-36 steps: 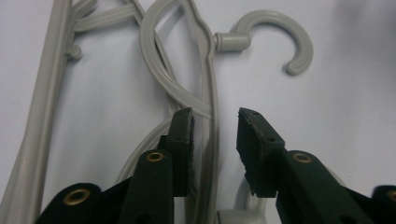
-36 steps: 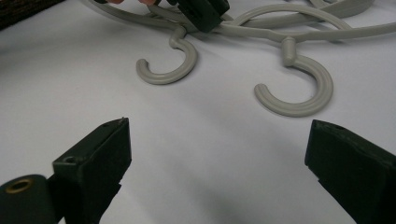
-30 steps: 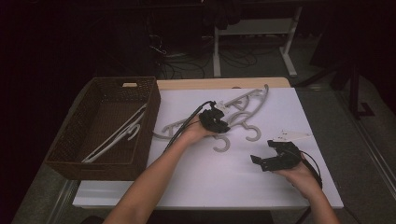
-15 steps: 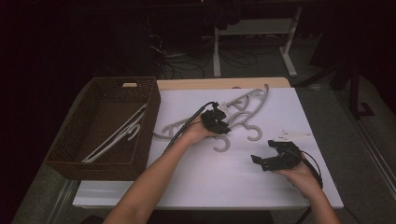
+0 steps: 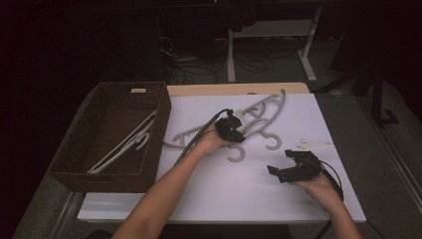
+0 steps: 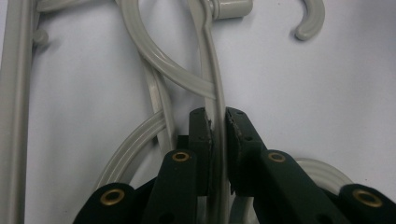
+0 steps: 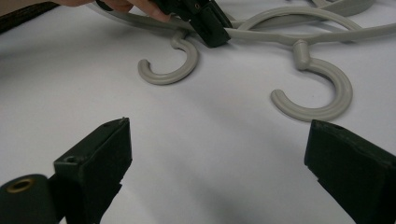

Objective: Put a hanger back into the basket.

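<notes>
Two grippers working over white table (image 5: 214, 199). No readable writing showing anywhere. Right gripper (image 5: 291, 167) hovering near front right edge, jaws spread wide, holding nothing, bare table lying open before it. Left gripper (image 6: 217, 125) pinching thin arm of grey hanger (image 6: 212, 88), jaws clamping it at mid-table. Other grey hangers (image 5: 266, 112) lying tangled, crowding it, hooks pointing toward person. Wicker basket (image 5: 161, 124) sitting at left edge, holding white hangers (image 5: 124, 144).
</notes>
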